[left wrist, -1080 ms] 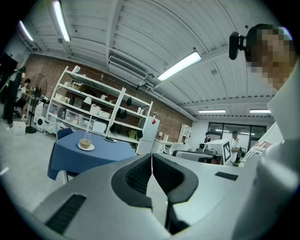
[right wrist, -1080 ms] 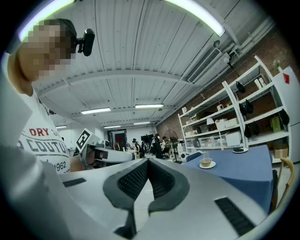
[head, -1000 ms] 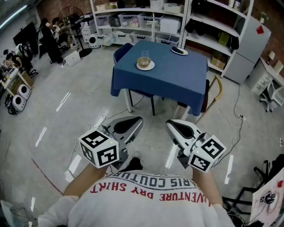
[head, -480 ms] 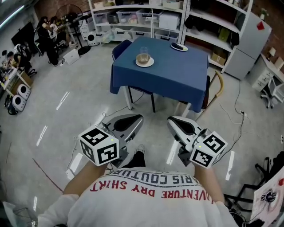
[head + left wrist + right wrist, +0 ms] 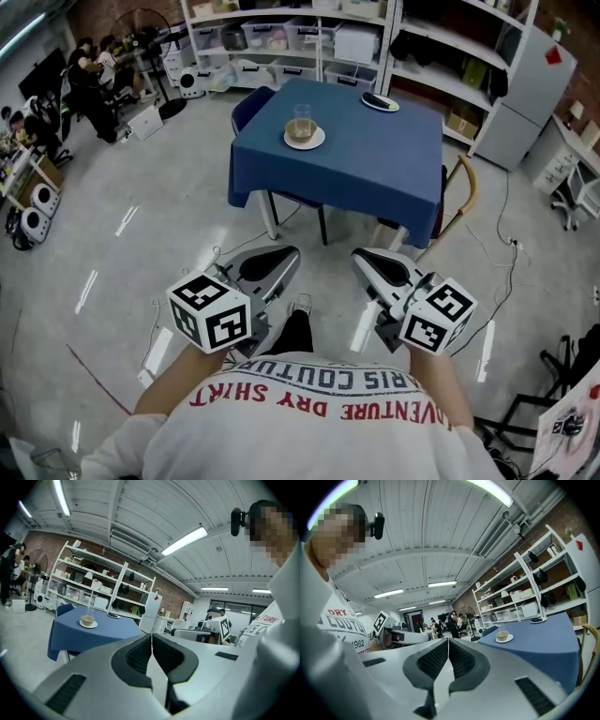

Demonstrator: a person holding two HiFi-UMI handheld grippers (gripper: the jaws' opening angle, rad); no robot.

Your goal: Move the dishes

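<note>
Saucer (image 5: 305,138) on blue table (image 5: 375,164), left gripper (image 5: 284,260), right gripper (image 5: 367,265) well apart from it, jaws together, empty

A square tabletop under a draped dark-blue cloth (image 5: 366,164) stands on a grey polished floor (image 5: 159,206). Near its left edge lies a white round saucer (image 5: 305,140) carrying a beige bowl (image 5: 87,619). A clear tall glass (image 5: 90,608) rises there too, in the bowl or just behind it. At the far right corner, well apart, lies a dark oval dish (image 5: 380,101).
</note>
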